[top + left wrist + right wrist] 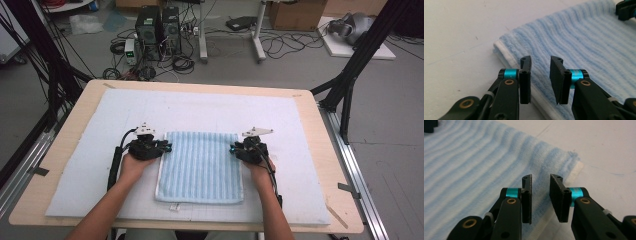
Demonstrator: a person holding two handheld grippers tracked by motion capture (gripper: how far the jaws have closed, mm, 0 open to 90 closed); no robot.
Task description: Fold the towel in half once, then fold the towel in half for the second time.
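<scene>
1. The person's forearms entered at the bottom of the high view; the left gripper (167,147) and right gripper (232,148) each stood slightly parted, holding nothing.
2. The towel (201,167) lay mid-frame on the mat (90,165), its far corners just ahead of each gripper.
3. Doing it well probably meant pinching both corners evenly, catching every layer.

Grey floor (395,130) strewn with cables; two computer towers (159,25), cardboard box (297,14), black frame legs (357,55).
</scene>
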